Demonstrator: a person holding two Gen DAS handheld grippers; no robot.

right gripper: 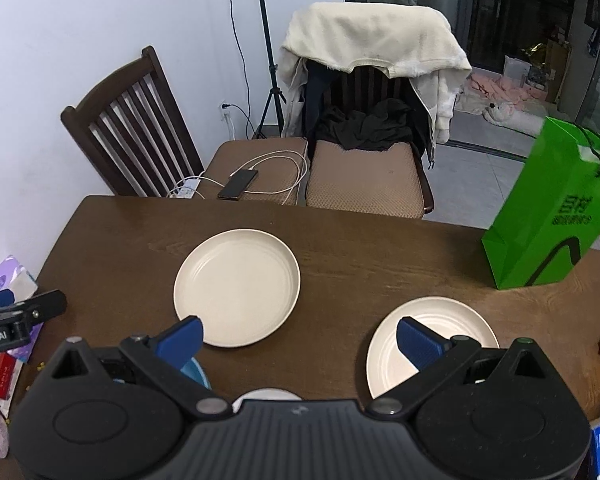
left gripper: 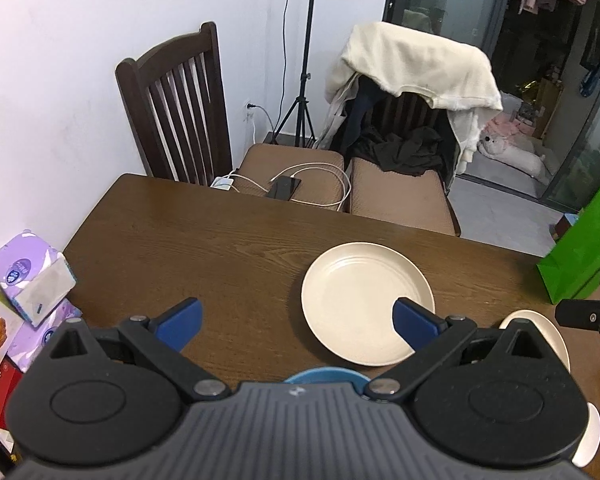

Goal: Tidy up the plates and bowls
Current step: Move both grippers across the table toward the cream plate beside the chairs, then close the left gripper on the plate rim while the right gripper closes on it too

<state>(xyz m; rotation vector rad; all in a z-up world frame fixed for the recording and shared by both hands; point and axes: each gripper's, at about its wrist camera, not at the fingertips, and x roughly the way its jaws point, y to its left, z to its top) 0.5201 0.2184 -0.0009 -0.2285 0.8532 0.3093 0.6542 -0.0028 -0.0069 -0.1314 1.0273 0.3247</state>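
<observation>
1. Plates and bowls are not yet stacked. In the left wrist view, a cream plate (left gripper: 367, 304) is seen at 1 o'clock on the table (left gripper: 204, 240), a blue bowl (left gripper: 326, 375) just below; the left gripper (left gripper: 298, 318) is spread wide, empty.
2. In the right wrist view, a second plate (right gripper: 432, 344) is seen at 4 o'clock, well apart from the first; a white bowl (right gripper: 266, 394) is half hidden. The right gripper (right gripper: 300, 338) is held wide, empty.

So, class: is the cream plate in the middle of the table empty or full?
Empty. The cream plate sits right side up on the wooden table, its inside bare.

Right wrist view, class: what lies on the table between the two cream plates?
Nothing: bare wood separates the far plate from the near plate, shown in the right wrist view.
</observation>
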